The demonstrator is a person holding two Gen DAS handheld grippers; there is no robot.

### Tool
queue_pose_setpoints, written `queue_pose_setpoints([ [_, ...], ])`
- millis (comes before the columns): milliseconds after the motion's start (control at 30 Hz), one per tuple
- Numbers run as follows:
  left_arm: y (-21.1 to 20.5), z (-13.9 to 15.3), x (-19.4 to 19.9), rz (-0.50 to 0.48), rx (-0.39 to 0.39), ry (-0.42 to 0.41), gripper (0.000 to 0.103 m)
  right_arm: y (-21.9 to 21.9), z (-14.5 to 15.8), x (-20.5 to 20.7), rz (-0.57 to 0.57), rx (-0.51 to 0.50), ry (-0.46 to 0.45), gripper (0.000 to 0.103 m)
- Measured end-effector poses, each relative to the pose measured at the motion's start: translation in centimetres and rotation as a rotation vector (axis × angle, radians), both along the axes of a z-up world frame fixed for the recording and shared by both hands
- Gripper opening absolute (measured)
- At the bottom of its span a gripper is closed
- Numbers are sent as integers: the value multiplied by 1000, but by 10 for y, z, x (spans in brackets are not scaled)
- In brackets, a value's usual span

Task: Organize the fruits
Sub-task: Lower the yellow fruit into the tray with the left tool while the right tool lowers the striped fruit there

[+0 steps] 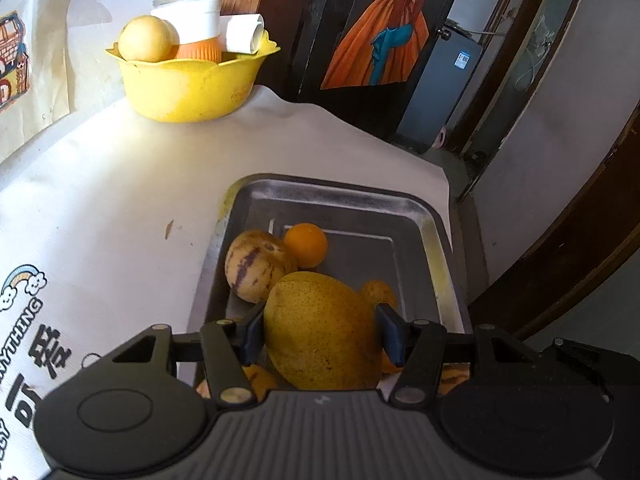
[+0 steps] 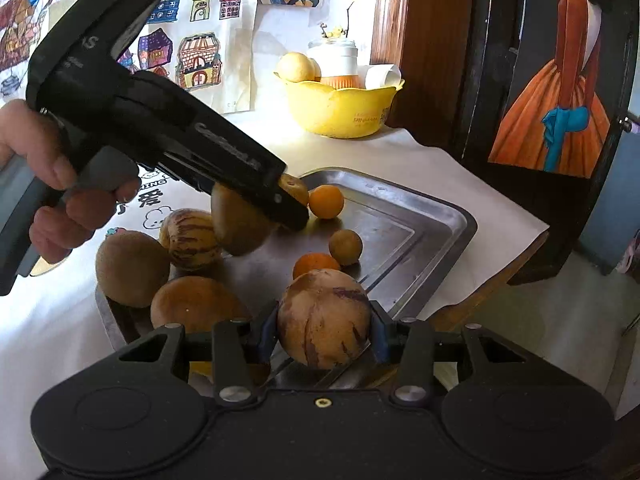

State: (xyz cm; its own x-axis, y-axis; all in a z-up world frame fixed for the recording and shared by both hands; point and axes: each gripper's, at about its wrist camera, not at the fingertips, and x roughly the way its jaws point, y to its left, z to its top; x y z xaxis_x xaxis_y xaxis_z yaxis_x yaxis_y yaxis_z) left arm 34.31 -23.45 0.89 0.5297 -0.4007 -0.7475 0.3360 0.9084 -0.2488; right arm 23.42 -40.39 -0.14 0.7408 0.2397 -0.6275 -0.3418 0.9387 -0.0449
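Left gripper (image 1: 320, 334): we see its jaws clamped on a yellow pear (image 1: 322, 330), held just above the metal tray (image 1: 340, 196).
Right gripper (image 2: 324, 334): we see it gripping a striped melon (image 2: 324, 318) over the tray's near edge.
Pear axis: it runs roughly 6 to 12 o'clock in the left wrist view, narrow end probably nearest us.
Yellow bowl (image 1: 192, 88): we place it at 11 o'clock from the left gripper, well apart.
Nearer hand: we judge the left.

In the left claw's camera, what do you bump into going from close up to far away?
Left claw squeezing a yellow pear → stripy melon → small orange → tray's far rim → yellow bowl.
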Motion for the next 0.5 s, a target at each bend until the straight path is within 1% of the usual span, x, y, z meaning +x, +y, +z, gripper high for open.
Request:
queue_pose_setpoints([
  [233, -12, -8, 5, 3, 52, 20, 61, -2, -8, 1, -21, 20, -25, 48],
  [500, -11, -13, 10, 9, 70, 33, 61, -2, -12, -4, -23, 9, -57, 48],
])
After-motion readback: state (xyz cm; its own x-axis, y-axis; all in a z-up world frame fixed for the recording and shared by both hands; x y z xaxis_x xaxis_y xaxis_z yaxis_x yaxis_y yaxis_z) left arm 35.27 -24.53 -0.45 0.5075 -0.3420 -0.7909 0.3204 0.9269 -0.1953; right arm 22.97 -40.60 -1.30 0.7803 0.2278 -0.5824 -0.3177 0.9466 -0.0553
